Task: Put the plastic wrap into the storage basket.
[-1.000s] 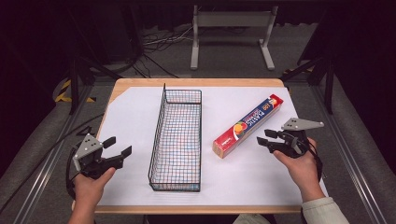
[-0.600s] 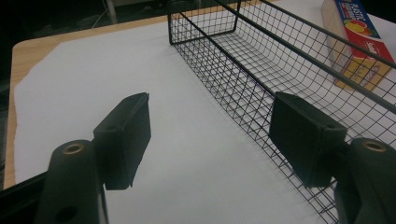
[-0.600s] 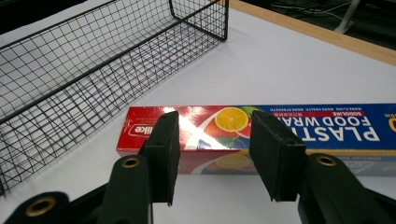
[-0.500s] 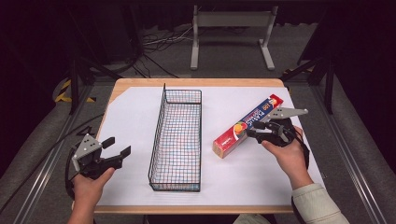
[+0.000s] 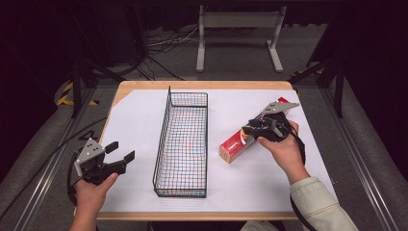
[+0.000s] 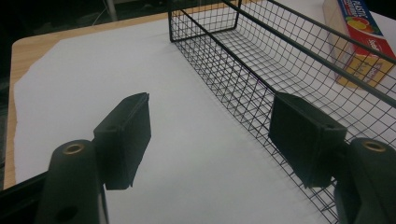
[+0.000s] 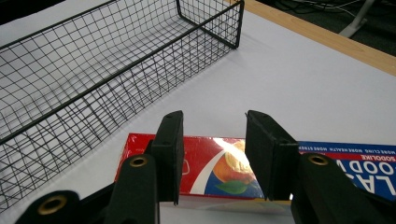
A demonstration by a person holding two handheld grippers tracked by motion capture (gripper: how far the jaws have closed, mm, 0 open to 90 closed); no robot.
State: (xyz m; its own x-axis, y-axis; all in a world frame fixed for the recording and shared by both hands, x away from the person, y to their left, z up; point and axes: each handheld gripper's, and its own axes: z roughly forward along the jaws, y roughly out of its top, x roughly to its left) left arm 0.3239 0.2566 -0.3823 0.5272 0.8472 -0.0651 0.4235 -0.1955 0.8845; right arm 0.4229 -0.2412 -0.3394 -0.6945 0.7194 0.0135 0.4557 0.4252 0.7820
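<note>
A long red and blue box of plastic wrap (image 5: pixel 235 143) lies slantwise on the white sheet, right of a black wire basket (image 5: pixel 166 130). My right gripper (image 5: pixel 250 130) hovers over the middle of the box. In the right gripper view its jaws (image 7: pixel 214 121) stand partly apart above the box (image 7: pixel 205 175) and have just been closing, with the pads touching nothing. My left gripper (image 5: pixel 121 151) rests open at the front left, left of the basket. In the left gripper view its jaws (image 6: pixel 210 135) are wide apart over bare paper, beside the basket (image 6: pixel 261 51) and the box (image 6: pixel 359 32).
The white sheet (image 5: pixel 130 125) covers most of a wooden table (image 5: pixel 120 94). The basket (image 7: pixel 93 56) holds nothing. Behind the table, cables and a grey metal stand (image 5: pixel 238 21) sit on the dark floor.
My right gripper has moved leftward and away from the person, from beside the box's right end to over its middle. My left gripper has stayed put.
</note>
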